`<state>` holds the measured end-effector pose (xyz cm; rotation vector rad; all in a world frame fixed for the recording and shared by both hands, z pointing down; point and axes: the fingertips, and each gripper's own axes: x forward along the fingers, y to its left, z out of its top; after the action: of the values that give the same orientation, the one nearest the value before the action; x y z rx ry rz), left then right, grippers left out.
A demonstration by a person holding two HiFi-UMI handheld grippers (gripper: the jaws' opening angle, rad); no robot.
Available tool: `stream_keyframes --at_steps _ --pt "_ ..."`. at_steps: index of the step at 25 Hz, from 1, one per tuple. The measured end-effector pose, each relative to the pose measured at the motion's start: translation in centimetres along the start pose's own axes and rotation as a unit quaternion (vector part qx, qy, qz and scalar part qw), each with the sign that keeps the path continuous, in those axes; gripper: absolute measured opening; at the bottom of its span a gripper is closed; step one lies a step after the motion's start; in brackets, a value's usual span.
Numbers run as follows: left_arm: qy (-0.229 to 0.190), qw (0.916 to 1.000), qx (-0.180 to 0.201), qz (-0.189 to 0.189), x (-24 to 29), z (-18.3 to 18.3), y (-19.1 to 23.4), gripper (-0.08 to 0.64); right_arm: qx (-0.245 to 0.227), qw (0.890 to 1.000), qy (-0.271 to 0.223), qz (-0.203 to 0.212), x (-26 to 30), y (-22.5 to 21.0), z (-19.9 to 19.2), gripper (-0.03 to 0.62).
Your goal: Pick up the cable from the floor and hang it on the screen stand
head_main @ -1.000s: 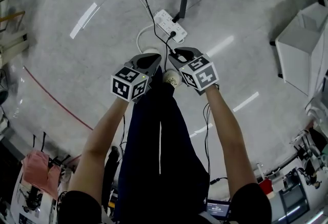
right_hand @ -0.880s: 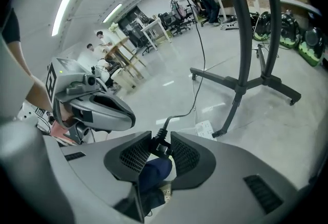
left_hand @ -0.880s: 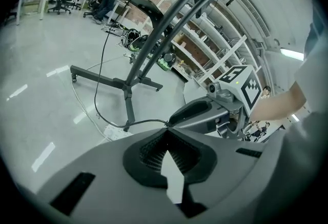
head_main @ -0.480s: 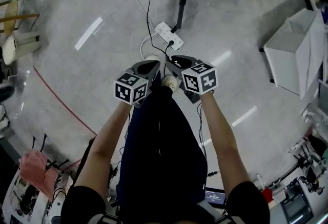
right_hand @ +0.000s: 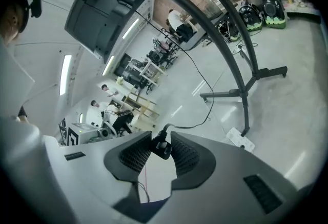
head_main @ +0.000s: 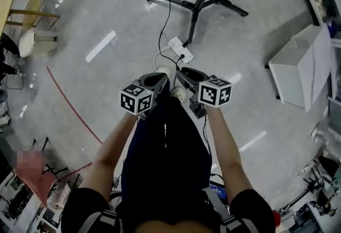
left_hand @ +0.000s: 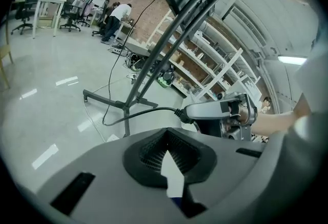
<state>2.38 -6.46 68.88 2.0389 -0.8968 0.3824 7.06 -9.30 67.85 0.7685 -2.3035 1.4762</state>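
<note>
The power strip lies on the floor, with the screen stand just behind it. A box sits well to its right and a stool far to its left. Near its front, the left gripper and right gripper hang side by side, the cable between the right one's jaws.
</note>
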Motion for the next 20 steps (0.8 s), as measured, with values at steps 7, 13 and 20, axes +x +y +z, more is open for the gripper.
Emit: stream_keyframes --at_steps 7,13,20 --pt "-0.034 0.9992 0.018 -0.003 -3.6 3.4 -4.9 0.006 0.034 0.997 -0.056 0.047 -4.5 6.8 3.0 0.132" --pt "-0.057 0.9974 0.042 0.005 -5.9 6.8 -7.8 0.006 0.011 0.997 -0.063 0.051 -6.9 10.0 5.9 0.132" --pt "-0.092 0.9932 0.070 0.011 -7.4 11.4 -9.9 0.006 -0.008 0.996 -0.069 0.059 -8.9 13.5 8.7 0.132"
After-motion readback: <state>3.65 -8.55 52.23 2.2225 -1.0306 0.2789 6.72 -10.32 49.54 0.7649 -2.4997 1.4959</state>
